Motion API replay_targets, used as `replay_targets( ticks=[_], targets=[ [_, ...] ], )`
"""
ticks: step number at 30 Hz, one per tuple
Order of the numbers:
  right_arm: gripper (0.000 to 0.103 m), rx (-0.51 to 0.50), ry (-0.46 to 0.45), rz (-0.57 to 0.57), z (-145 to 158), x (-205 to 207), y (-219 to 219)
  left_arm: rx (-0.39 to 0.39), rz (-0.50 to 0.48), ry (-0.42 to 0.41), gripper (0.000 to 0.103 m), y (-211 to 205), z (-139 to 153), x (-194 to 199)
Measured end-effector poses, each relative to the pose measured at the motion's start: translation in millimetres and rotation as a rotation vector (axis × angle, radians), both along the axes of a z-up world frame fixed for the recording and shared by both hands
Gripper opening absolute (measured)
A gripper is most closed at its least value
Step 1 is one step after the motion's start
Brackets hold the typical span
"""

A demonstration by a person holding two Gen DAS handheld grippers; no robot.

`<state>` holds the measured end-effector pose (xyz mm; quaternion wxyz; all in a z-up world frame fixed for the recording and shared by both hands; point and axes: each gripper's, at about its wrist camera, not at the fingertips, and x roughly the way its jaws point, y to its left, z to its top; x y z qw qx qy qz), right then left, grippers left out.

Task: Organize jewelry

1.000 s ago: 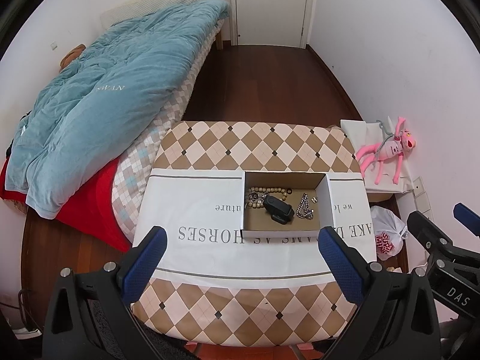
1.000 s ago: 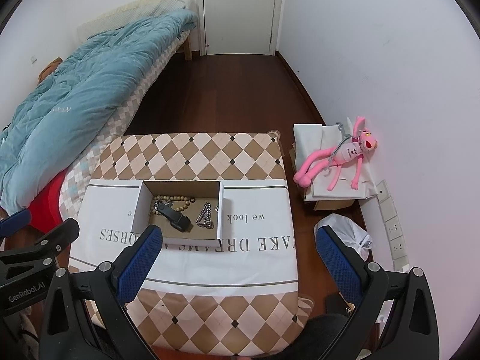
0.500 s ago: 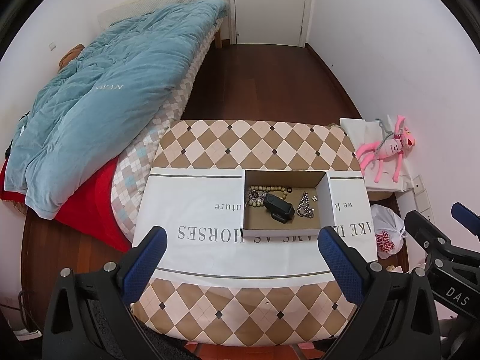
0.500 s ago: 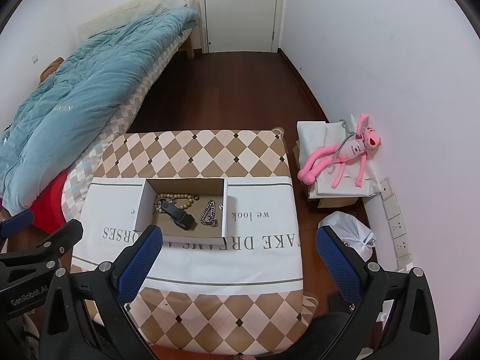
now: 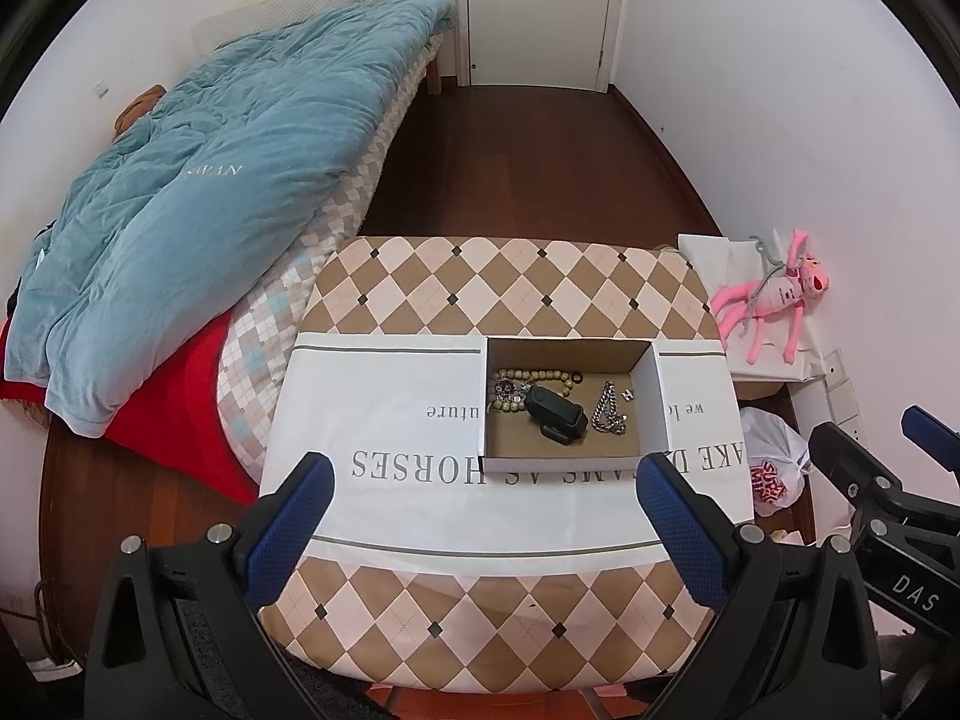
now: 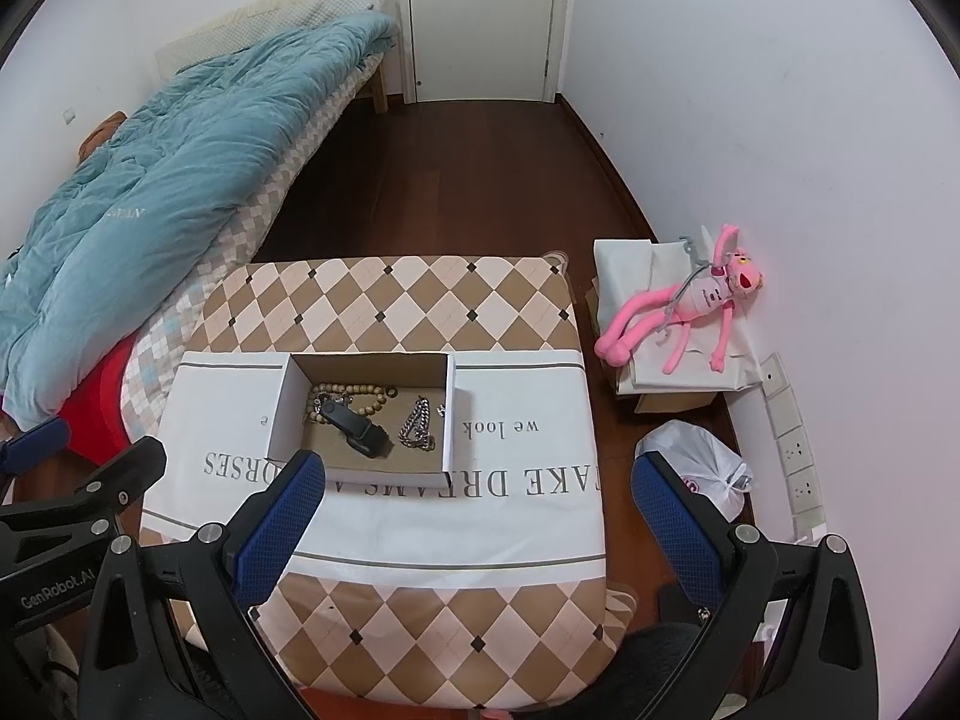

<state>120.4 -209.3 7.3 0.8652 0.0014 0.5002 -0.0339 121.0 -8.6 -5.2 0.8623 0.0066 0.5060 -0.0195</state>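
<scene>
An open cardboard box (image 5: 657, 396) (image 6: 282, 405) sits on a table covered by a white lettered cloth (image 5: 384, 420) (image 6: 528, 504). In it lie a beaded bracelet (image 5: 528, 376) (image 6: 354, 390), a black watch (image 5: 555, 411) (image 6: 354, 429), a silver chain (image 5: 609, 408) (image 6: 417, 423) and a small earring (image 5: 627, 394) (image 6: 441, 410). My left gripper (image 5: 486, 501) hovers open and empty above the table's near side. My right gripper (image 6: 480, 501) is open and empty too, right of the box.
A bed with a teal quilt (image 5: 210, 192) (image 6: 150, 210) stands left of the table. A pink plush toy (image 5: 774, 294) (image 6: 690, 306) and a white plastic bag (image 5: 774, 468) (image 6: 702, 468) lie on the floor to the right by the wall. A door (image 6: 483, 18) is at the back.
Both grippers have drifted slightly, so the table and box shift a little in view. Nothing was grasped or moved.
</scene>
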Motion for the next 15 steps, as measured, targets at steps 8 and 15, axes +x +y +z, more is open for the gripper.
replay_targets(
  ticks=[8, 15],
  targets=[
    [0.103, -0.005, 0.003, 0.002, -1.9, 0.7, -0.8, 0.001, 0.001, -0.001, 0.103, -0.3, -0.2, -0.2],
    [0.103, -0.007, 0.005, 0.003, -3.3, 0.8, 0.5, 0.002, 0.002, 0.0, 0.103, 1.2, -1.4, 0.8]
  ],
)
